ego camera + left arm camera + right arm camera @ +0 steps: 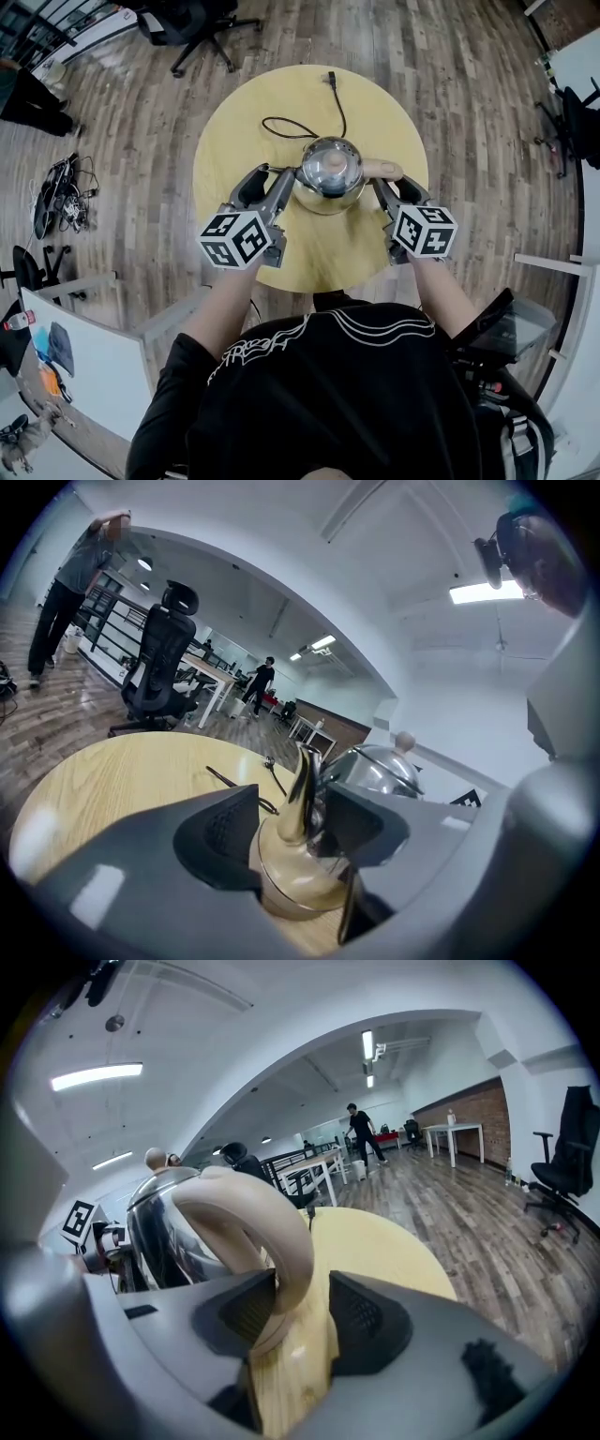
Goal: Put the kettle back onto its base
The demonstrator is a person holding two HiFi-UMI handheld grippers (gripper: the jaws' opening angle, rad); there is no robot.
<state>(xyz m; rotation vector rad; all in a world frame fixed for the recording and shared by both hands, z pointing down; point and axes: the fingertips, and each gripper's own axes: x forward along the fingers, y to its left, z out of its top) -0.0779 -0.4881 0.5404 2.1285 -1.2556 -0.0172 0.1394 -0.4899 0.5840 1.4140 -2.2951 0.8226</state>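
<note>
1. Standing between the two tools, the steel kettle (pixel 328 175) rested on the round wooden table (pixel 244 122), just ahead of both sets of jaws. Its round body hid whatever lay under it, so the base could not be made out.
2. The left gripper (pixel 281 172) reached in toward the kettle's side with its jaws spread. In the left gripper view the curved spout (pixel 302 794) rose in the gap between the two dark pads (pixel 225 832), and neither pad pressed on it.
3. The right gripper (pixel 389 183) came in from the opposite side, jaws also spread wide. In the right gripper view the cream handle (pixel 272 1241) looped down between its pads, lying close against the left one with clear space before the right one.
4. Beyond the tips of both tools, a black cord (pixel 291 122) ran from the kettle across the far part of the table to a plug.
5. Each tool's marker cube (pixel 234 239) sat behind its jaws, nearer the person.
</note>
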